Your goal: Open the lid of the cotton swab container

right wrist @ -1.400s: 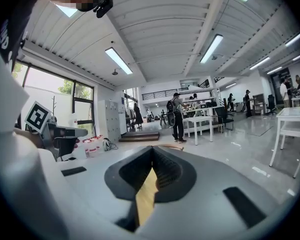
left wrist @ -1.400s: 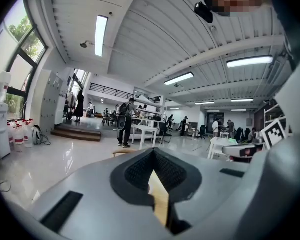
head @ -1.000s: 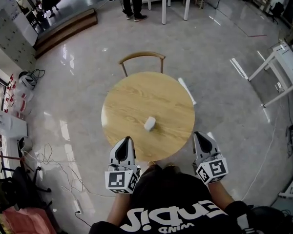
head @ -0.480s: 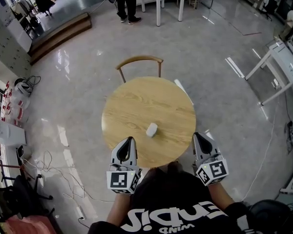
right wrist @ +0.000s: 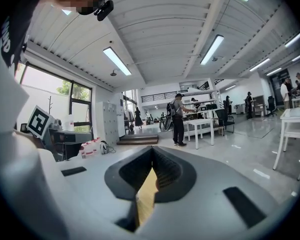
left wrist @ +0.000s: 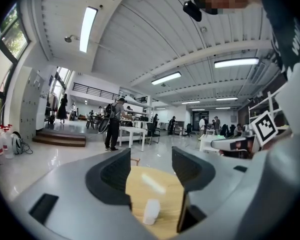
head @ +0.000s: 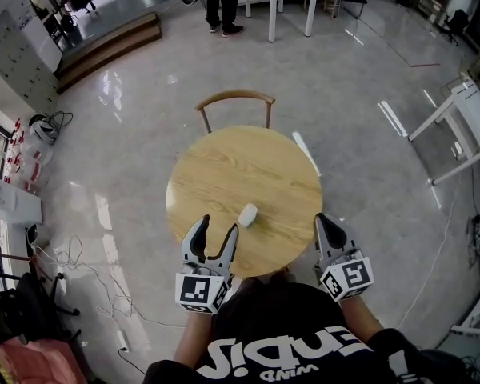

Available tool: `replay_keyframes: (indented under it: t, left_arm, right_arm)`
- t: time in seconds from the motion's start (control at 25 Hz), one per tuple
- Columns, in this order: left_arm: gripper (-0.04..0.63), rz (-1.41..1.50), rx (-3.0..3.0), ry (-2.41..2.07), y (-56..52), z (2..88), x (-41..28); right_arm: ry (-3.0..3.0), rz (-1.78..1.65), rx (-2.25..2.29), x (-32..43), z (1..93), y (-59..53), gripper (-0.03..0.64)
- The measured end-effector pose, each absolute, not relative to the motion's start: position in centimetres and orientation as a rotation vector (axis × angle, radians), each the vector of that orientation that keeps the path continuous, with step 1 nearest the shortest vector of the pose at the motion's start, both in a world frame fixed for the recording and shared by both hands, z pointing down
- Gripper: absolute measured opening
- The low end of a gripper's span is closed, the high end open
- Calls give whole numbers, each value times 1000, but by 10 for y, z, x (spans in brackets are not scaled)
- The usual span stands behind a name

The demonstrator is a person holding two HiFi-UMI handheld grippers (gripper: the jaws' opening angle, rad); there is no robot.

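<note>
While the swab container point(head: 247, 214) lies on the table point(head: 216, 162), the left gripper point(head: 217, 226) is being opened, empty — the right gripper point(head: 326, 221) is seen closed on nothing.

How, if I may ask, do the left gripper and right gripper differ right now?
The left gripper has jaws apart and opening, nothing between them; the right gripper has them shut together. The left gripper is nearer the cotton swab container; the right gripper is farther off. Both hover over the round table's near edge.
</note>
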State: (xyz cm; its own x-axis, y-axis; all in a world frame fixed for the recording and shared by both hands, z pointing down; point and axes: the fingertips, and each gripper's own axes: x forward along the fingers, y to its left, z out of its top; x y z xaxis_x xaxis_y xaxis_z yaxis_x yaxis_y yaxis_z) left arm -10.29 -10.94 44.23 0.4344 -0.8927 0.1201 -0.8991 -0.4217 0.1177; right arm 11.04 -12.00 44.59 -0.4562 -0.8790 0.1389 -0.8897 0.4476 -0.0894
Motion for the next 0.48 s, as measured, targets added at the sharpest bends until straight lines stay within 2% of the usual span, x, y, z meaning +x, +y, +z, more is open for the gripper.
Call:
replay_keyframes:
  t: [0.48]
  left_arm:
    - [264,111,2558,-1517,-123,474,-89]
  right_arm:
    - [-2611,205,1608,121,443,-134,0]
